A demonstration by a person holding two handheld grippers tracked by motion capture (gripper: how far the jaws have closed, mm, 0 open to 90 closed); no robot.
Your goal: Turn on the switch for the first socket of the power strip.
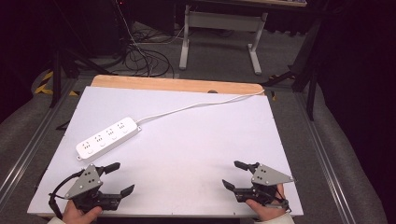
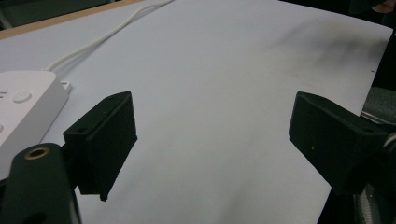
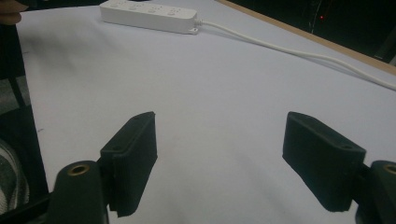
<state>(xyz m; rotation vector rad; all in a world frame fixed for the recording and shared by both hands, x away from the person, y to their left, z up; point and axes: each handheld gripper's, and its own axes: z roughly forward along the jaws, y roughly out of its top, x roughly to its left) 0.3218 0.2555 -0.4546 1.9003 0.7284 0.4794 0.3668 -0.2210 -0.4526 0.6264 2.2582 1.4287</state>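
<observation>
A white power strip (image 1: 108,138) with several sockets lies on the left half of the white board (image 1: 196,140), its white cable (image 1: 196,106) running to the far right edge. My left gripper (image 1: 120,178) rests at the near left corner, open, jaws empty and pointing right. In the left gripper view the strip (image 2: 23,112) sits just left of the gripper (image 2: 212,140). My right gripper (image 1: 234,173) sits at the near right corner, open and empty, jaws pointing left. The right gripper view has the strip (image 3: 149,15) far off beyond the gripper (image 3: 233,161).
The board lies on a wooden tabletop (image 1: 177,84) between metal side rails (image 1: 327,158). Beyond the table stand a white desk frame (image 1: 219,37) and loose cables (image 1: 144,58) on the floor. Bare white surface spans the space between the grippers.
</observation>
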